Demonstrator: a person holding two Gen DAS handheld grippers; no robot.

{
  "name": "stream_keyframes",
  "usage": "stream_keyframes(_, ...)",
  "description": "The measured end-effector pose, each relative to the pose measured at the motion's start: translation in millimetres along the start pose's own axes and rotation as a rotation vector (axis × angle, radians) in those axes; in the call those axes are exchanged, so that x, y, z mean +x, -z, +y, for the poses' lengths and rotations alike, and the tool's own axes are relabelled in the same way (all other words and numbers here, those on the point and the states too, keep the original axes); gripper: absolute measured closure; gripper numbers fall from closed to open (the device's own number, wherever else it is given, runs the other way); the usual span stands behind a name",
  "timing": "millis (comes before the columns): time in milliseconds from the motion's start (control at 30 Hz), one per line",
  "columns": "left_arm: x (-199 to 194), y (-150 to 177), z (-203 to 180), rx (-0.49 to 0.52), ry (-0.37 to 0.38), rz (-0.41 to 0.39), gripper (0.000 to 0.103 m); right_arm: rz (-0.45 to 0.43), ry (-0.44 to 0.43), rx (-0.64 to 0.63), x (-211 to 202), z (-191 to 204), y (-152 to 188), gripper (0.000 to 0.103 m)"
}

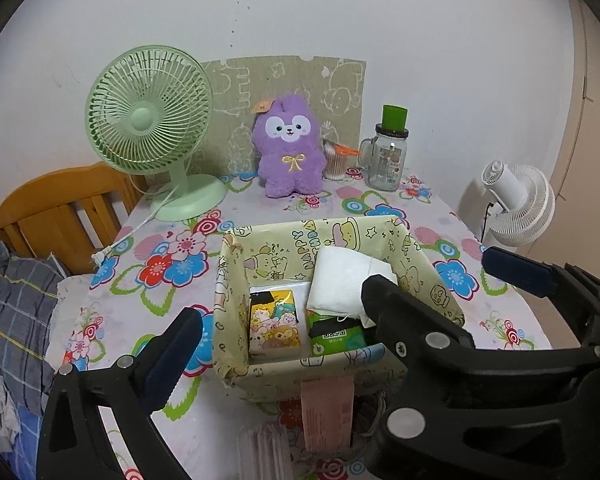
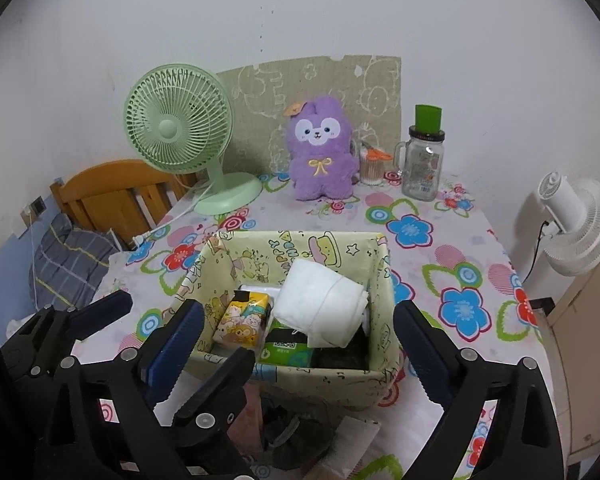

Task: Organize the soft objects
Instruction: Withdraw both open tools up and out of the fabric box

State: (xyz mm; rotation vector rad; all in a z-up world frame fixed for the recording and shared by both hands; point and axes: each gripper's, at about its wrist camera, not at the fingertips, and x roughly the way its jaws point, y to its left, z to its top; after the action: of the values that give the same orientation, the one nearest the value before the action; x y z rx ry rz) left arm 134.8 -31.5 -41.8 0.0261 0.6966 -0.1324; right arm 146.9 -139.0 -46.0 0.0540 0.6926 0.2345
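A pale yellow cartoon-print box stands on the floral table. In it lie a yellow cartoon tissue pack, a green pack and a white folded cloth that leans on the right side. My left gripper is open in front of the box. My right gripper is open and straddles the box's near wall. A purple plush toy sits upright at the back. A pink item and dark items lie before the box.
A green desk fan stands back left with its cord trailing left. A glass jar with a green lid and a cotton-swab holder stand back right. A white fan is off the right edge, a wooden bed frame at left.
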Motion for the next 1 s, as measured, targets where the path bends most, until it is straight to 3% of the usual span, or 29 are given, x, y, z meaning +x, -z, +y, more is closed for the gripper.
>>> stream_keyframes(1000, -48, 31, -9, 0.012, 0.005, -0.036, 0.000, -0.054, 0.041, -0.010, -56, 10, 33, 0.004)
